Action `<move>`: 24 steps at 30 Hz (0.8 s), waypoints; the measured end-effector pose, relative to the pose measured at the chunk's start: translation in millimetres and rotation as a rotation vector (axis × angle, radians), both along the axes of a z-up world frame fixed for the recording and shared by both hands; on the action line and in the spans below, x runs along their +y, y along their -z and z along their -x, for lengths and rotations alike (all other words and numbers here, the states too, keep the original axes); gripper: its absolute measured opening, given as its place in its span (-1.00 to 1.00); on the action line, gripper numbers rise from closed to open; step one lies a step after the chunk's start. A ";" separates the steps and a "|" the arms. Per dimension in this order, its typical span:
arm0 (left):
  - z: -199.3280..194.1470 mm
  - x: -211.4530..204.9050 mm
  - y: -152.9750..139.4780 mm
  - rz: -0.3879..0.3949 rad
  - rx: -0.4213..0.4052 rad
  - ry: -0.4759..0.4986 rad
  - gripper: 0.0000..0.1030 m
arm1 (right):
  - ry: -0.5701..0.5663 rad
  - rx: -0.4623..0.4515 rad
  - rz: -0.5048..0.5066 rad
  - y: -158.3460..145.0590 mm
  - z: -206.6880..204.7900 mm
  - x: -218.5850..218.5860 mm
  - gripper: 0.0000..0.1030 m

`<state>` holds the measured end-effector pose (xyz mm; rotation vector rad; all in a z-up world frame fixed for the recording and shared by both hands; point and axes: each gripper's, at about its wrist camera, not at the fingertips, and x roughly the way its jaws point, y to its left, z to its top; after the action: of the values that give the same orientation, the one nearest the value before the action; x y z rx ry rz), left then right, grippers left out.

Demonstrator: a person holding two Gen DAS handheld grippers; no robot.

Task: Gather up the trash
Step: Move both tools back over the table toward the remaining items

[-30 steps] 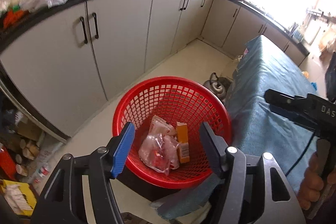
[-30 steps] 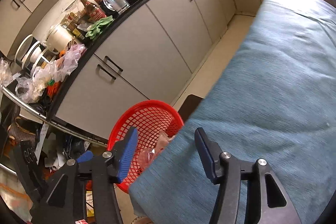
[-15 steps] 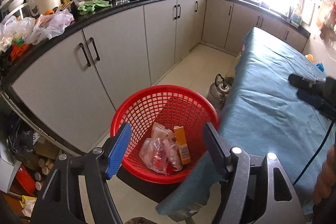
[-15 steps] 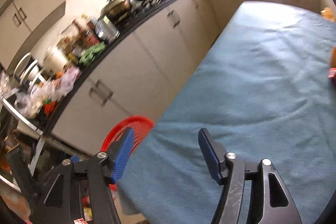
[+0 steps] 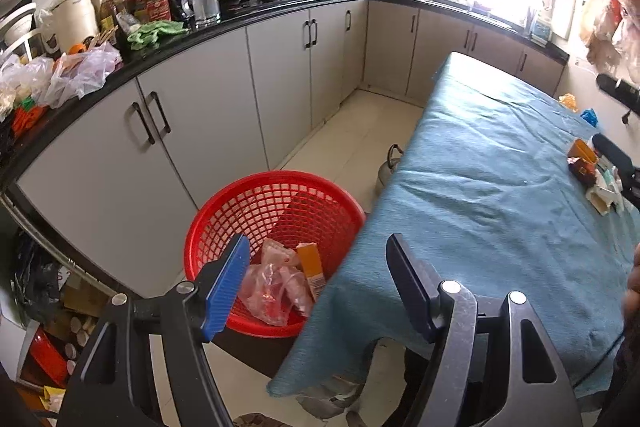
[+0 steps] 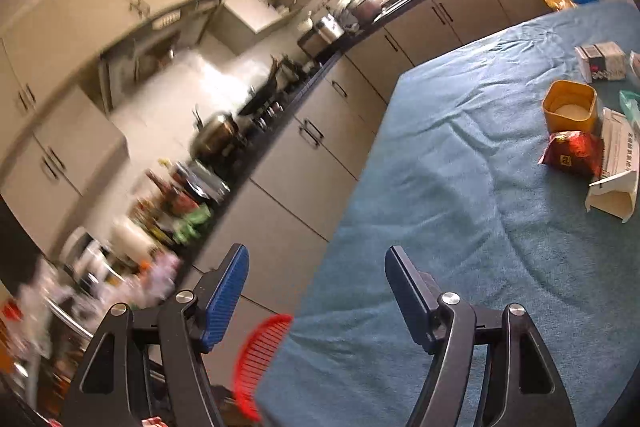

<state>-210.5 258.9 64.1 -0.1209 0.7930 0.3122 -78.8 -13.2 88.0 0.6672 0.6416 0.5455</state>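
Note:
A red mesh basket (image 5: 256,211) stands on the floor beside the table, holding a clear plastic wrapper (image 5: 276,287) and an orange carton (image 5: 311,265). My left gripper (image 5: 318,281) hovers open above it, empty. The right gripper (image 6: 316,287) hangs over the near end of the blue-covered table (image 6: 460,227); its jaws are opening, with nothing between them. Trash lies at the table's far right: a yellow tub (image 6: 570,107), a red packet (image 6: 572,155), a white carton (image 6: 616,183) and a grey box (image 6: 602,61). The basket's rim (image 6: 260,355) shows below the table edge.
Grey cabinets (image 5: 224,115) run under a black counter crowded with bottles, pots and plastic bags. A metal kettle (image 5: 390,167) sits on the floor by the table's side. Cluttered shelves stand at the lower left. A person's hand (image 5: 632,287) shows at the right edge.
Both grippers rose and swung right, away from the basket toward the table. The right gripper's jaws widened and the trash pile came into its view.

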 end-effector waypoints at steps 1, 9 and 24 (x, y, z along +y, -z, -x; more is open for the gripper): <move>0.2 -4.8 -1.9 -0.005 -0.003 0.009 0.35 | 0.016 -0.005 -0.019 -2.7 2.8 -5.9 0.52; -3.9 -53.1 -23.6 -0.025 -0.051 0.140 0.39 | 0.121 -0.012 0.206 -17.9 16.3 -54.5 0.53; -76.3 -197.7 -54.9 0.009 -0.102 0.494 0.47 | 0.613 -0.015 0.787 -79.5 64.9 -291.2 0.62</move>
<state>-134.2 61.2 119.0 0.0520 0.6977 -0.1645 -143.7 -304.4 167.5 0.0872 0.5420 -0.2792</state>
